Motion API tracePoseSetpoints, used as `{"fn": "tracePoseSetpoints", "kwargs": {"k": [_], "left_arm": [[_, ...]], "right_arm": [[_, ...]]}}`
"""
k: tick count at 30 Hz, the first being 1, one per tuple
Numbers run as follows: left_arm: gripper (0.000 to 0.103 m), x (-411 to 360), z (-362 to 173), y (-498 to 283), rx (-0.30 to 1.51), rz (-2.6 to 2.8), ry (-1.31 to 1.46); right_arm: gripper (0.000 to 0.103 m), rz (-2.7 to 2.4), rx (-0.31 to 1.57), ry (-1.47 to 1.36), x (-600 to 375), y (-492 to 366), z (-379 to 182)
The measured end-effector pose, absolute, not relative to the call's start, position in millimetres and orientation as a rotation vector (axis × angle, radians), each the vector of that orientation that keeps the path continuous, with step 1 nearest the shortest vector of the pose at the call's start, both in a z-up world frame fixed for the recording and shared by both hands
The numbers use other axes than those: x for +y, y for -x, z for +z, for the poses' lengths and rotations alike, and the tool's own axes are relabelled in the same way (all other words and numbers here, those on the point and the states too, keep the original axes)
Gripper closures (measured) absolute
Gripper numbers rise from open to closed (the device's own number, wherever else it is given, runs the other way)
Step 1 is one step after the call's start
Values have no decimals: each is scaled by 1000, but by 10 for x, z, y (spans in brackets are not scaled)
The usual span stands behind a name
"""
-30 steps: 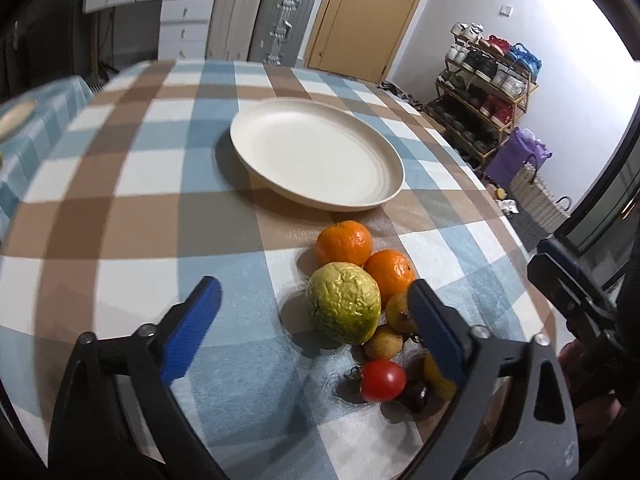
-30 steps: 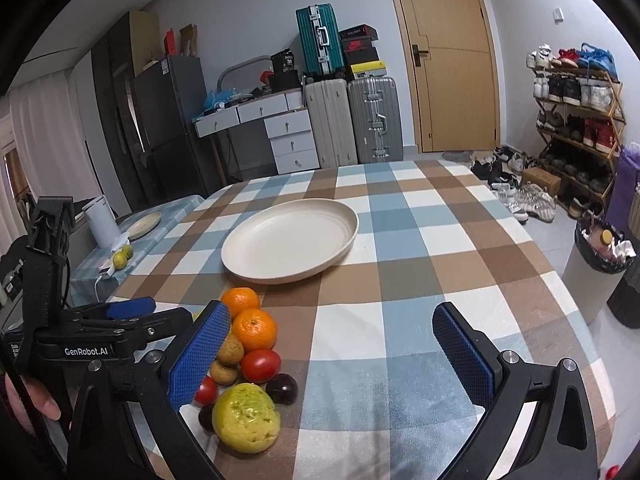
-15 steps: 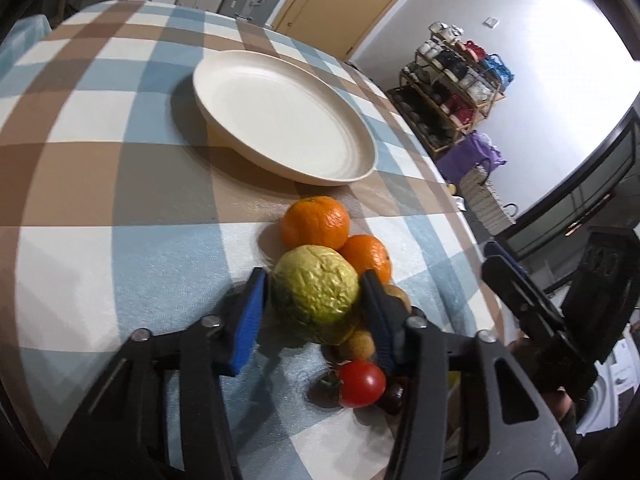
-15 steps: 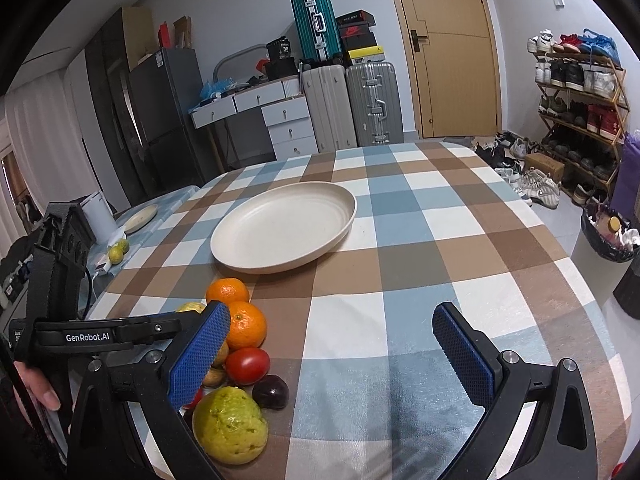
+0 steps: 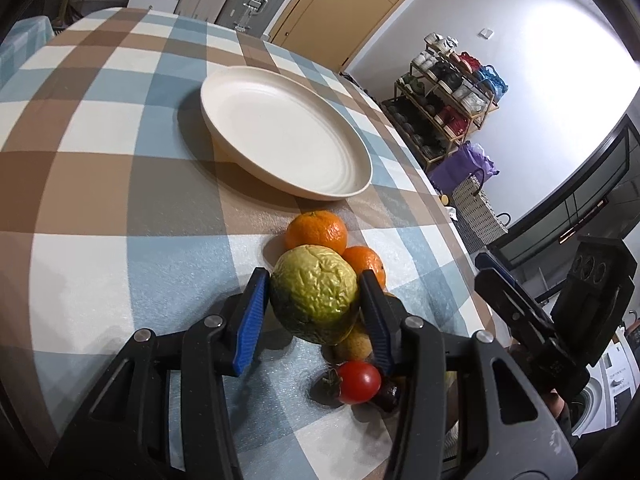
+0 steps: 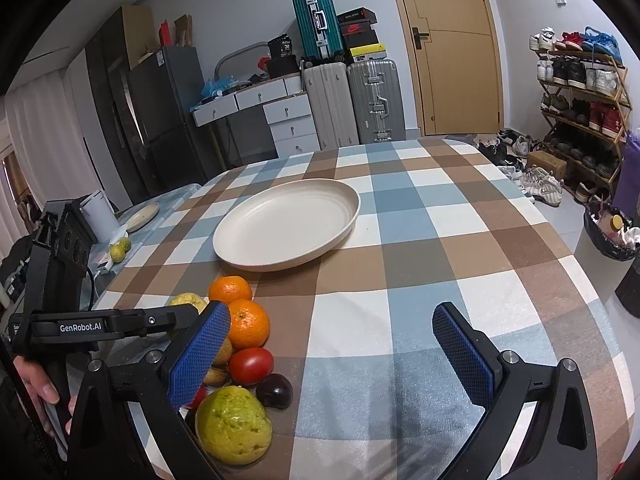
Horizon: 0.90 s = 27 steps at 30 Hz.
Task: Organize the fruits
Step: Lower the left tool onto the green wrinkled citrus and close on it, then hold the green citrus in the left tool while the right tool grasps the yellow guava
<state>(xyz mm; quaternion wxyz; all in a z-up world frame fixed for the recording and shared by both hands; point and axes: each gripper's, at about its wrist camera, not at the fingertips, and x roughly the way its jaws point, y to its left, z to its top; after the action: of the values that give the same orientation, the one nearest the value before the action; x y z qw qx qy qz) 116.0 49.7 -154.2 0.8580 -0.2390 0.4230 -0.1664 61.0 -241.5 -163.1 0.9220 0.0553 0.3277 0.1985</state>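
Left gripper: the jaws have just been closing, and both blue pads are now pressing the flanks of the wrinkled yellow-green fruit, which is sitting squarely between them. Whether this fruit is resting on the cloth or raised off it cannot be told from the left wrist view.

Right gripper: jaws are standing spread wide, nothing between them but bare checked tablecloth. It is hovering just right of the fruit cluster.

Fruit cluster, near table edge closest to the cameras:
- two oranges, one just beyond the gripped fruit, the second touching it and partly hidden behind the left gripper's right-hand pad;
- red tomato lying below the gripped fruit, beside a dark plum;
- small brownish fruits tucked under the cluster, partly hidden;
- a second yellow-green fruit lying nearest the right wrist camera, untouched.

Cream plate is sitting beyond the oranges, near the table's middle, holding no fruit.

A person's hand is gripping the left gripper's handle at the frame edge of the right wrist view.
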Motion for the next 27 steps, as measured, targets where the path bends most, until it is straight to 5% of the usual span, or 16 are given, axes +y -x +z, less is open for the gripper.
{"fn": "tracePoseSetpoints", "kwargs": {"k": [27], "left_arm": [[60, 713, -1153, -749, 778, -335, 465]], "right_arm": [[1, 641, 840, -256, -2338, -129, -1911]]}}
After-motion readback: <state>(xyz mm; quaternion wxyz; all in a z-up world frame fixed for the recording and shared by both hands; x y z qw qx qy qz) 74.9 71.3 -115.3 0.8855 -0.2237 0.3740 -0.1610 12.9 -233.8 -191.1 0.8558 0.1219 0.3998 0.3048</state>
